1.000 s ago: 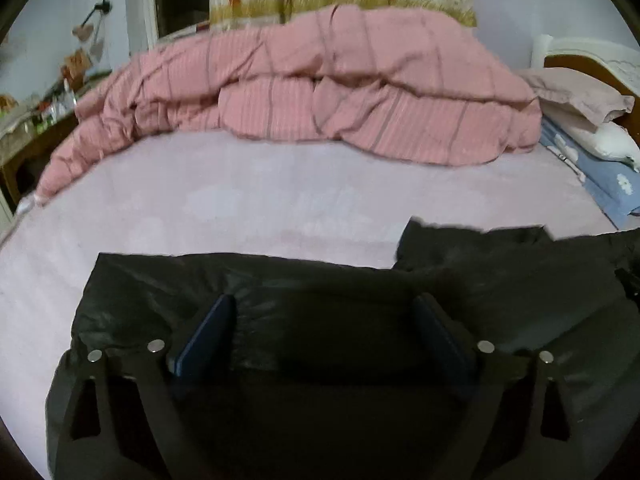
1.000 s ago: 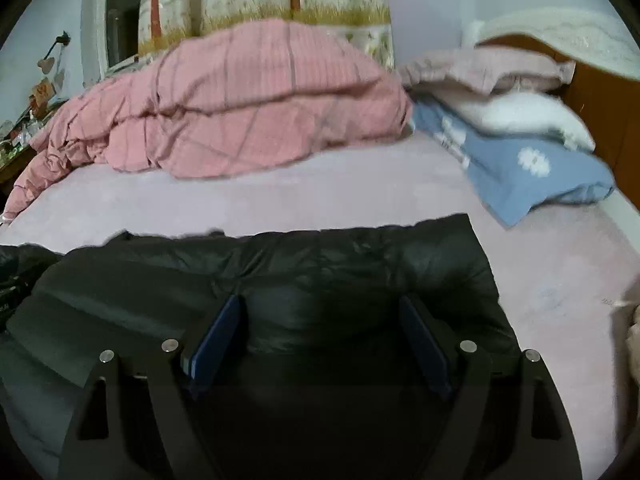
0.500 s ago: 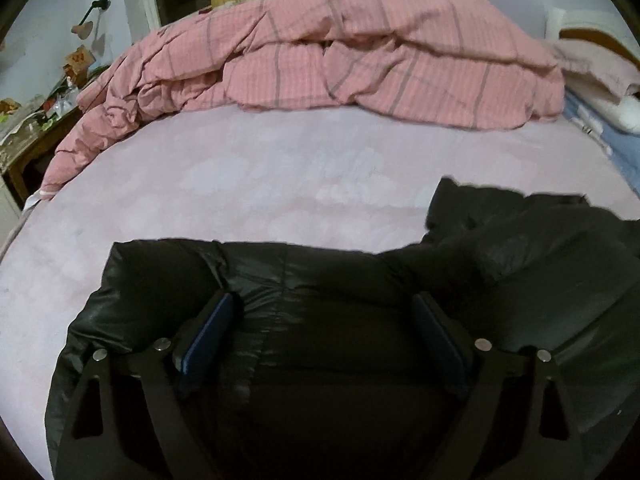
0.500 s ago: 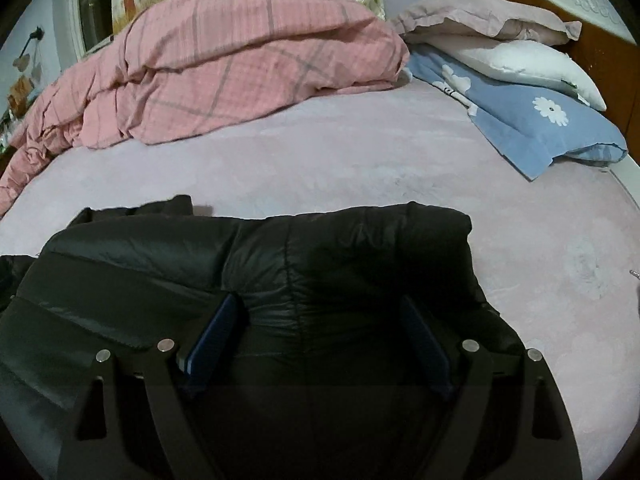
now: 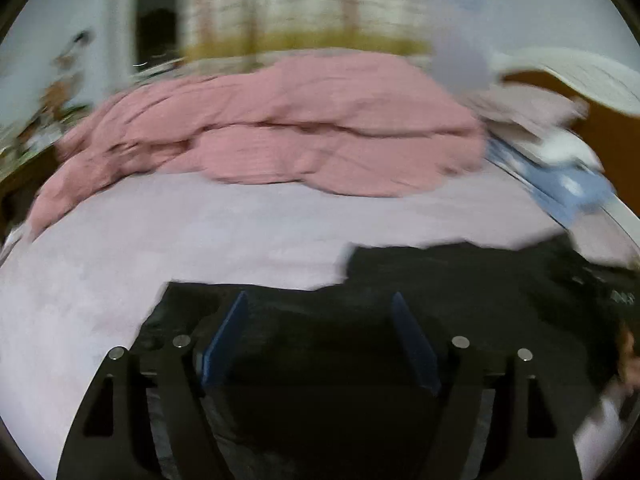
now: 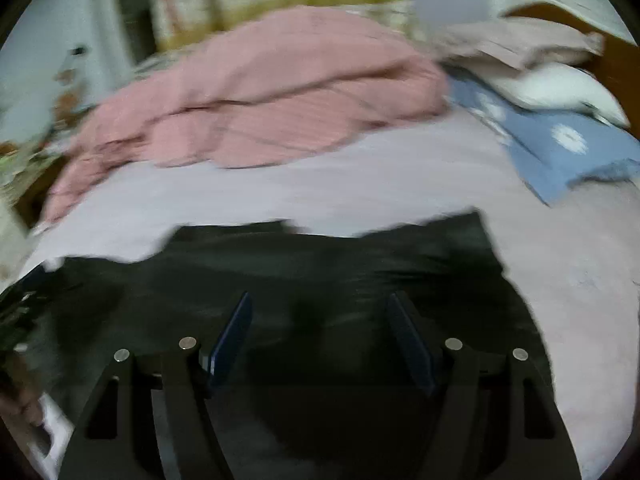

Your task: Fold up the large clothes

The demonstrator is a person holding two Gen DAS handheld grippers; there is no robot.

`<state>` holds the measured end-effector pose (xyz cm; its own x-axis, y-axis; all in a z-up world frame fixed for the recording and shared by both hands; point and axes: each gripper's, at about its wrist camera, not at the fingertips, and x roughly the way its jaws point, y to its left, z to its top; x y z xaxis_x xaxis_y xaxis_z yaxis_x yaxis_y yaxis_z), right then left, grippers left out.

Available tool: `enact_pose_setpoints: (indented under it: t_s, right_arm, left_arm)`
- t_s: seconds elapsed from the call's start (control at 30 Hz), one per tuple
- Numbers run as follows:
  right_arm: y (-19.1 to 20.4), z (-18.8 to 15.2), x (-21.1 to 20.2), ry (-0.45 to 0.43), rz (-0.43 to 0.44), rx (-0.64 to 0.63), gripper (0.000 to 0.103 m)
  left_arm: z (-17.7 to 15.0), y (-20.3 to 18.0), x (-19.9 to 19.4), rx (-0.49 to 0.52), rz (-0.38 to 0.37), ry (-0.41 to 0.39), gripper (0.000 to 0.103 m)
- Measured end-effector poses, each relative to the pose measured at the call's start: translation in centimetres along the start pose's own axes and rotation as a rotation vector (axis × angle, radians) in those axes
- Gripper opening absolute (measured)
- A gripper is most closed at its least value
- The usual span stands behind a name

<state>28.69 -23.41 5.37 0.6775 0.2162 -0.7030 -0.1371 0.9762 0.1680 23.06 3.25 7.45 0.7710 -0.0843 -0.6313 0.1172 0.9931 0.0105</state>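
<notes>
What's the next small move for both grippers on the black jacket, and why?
Probably lower both and close on the near edge. The left gripper and right gripper both have their jaws spread, with the black jacket between the fingers but not pinched. It lies flat on the pink sheet, and both views are motion-blurred, so steady first, then grip.

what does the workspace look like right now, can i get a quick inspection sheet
surface: bed with a pale pink sheet, frames motion-blurred
job's things: black puffer jacket lying spread on the near part of the bed
clutter: pink plaid duvet heaped at the far side; blue floral pillow and white pillow at right
grippers: left gripper and right gripper both open over the jacket
cables: nothing seen
surroundings: curtain, wooden headboard
</notes>
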Motion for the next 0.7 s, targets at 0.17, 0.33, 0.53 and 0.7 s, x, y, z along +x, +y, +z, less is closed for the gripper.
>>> enact_pose_setpoints:
  t_s: [0.17,0.33,0.53,0.7]
  right_arm:
    - [6.4,0.3,1.5,0.218,0.109,-0.141,0.062]
    - [7.1,0.2,5.6,0.306,0.043,-0.063,0.053]
    - [5.9,-1.4,9.7,0.337,0.039,-0.093,0.051]
    - [6.4,-2.4,7.5,0.248,-0.002,-0.18,0.048]
  left_arm:
    - [-0.5,-2.4,4.3,-0.043,-0.122,0.202,0.074]
    - [-2.2,-2.3,9.9,-0.101,-0.077,0.266,0.075]
    - [-4.3,-2.9,11.4,-0.065,-0.029,0.245,0.076]
    - [-3.9,-2.0,9.6,-0.05,-0.056,0.262,0.067]
